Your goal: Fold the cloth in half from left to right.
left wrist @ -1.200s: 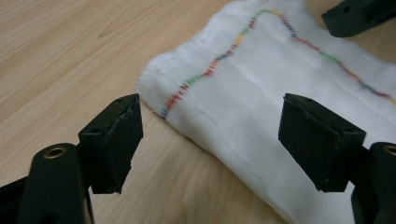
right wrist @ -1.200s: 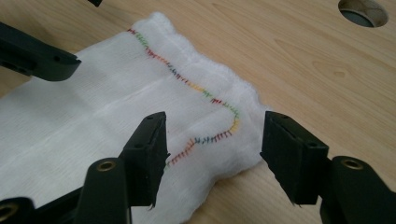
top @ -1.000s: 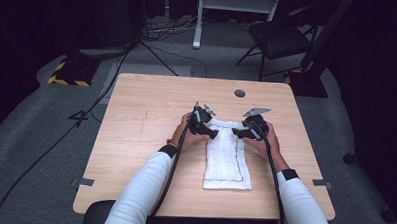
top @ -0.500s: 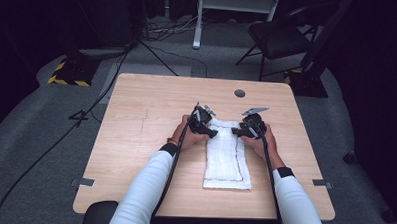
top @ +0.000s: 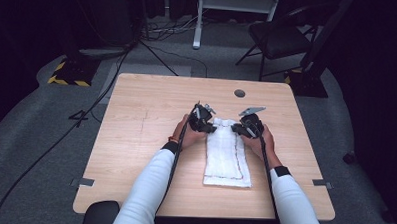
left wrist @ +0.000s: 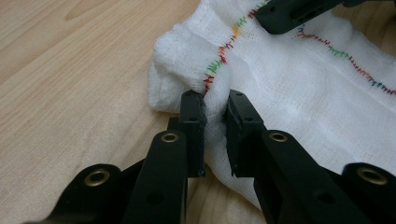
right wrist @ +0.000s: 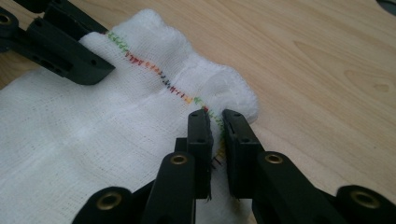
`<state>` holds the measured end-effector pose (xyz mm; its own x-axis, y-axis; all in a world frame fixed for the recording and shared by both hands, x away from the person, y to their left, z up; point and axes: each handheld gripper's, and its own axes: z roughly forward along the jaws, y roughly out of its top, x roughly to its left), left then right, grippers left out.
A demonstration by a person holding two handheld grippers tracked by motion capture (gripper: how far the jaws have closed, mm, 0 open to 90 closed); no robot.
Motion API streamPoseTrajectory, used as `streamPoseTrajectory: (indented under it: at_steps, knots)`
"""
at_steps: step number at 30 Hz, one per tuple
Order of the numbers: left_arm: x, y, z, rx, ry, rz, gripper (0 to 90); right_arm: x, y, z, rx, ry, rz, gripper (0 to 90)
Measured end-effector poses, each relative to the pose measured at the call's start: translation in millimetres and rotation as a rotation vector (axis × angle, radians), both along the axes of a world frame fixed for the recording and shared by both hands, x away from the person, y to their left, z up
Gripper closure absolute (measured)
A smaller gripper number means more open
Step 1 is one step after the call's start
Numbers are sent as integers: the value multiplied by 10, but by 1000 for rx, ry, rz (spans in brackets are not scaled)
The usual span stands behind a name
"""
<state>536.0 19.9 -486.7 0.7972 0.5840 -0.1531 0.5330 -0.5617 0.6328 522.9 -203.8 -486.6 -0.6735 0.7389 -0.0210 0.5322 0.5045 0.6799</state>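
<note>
The left gripper (left wrist: 215, 109) has just been closing, and its jaws now pinch a bunched fold of the white cloth (left wrist: 289, 88) at the cloth's far left corner, right on the multicoloured stitched hem (left wrist: 219, 60). The right gripper (right wrist: 217, 122) has just been closing too; its jaws clamp the far right corner, the hem (right wrist: 154, 70) running between them.

From above, the left gripper (top: 202, 119) and right gripper (top: 247, 127) sit at the far end of the cloth (top: 227, 158), which lies lengthwise near the middle of the bench (top: 135, 140), its near end flat.

The hands hide the gripper bodies from above, so the pinch itself is hard to make out there; the cloth seems folded into layers.

Two grippers, one cloth, one bench; beyond it stands one chair (top: 276, 37).
</note>
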Motion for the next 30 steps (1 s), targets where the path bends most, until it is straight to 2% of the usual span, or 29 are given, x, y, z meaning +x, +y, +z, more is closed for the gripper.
streamPoseTrajectory:
  at_steps: [2, 6, 8, 9, 10, 14, 17, 19, 21, 23, 26, 30]
  knots:
    - [8, -3, 0, 2, 0, 3, 783, 4, 1, 4, -1, -9, -6, 816]
    - [18, -4, 2, 14, -3, 14, 724, 18, 10, -2, -36, -38, -43, 604]
    - [22, -11, 0, 38, -32, 37, 622, 46, -18, -10, -23, -18, -57, 539]
    - [24, -14, -1, 53, -42, 59, 538, 59, -32, -15, -13, -10, -59, 511]
    - [31, -11, -5, 47, -41, 72, 470, 72, -45, -14, -13, -5, -62, 486]
    - [57, 15, -21, -11, -41, 121, 333, 101, -70, -17, 11, 14, -50, 458]
    - [81, 7, -59, -15, -38, 139, 311, 110, -86, -28, 45, 25, -48, 418]
    - [88, 6, -70, -30, -39, 139, 317, 123, -97, -45, 49, 33, -49, 404]
    - [88, -2, -67, -27, -42, 129, 359, 139, -124, -58, 67, 41, -54, 412]
    - [83, -8, -62, -28, -42, 93, 461, 144, -131, -56, 61, 39, -51, 430]
    - [71, -32, -53, -20, -43, 61, 584, 127, -95, -35, 66, 57, -14, 631]
    - [80, -28, -52, -37, -20, 26, 696, 118, -69, -21, 68, 76, 12, 745]
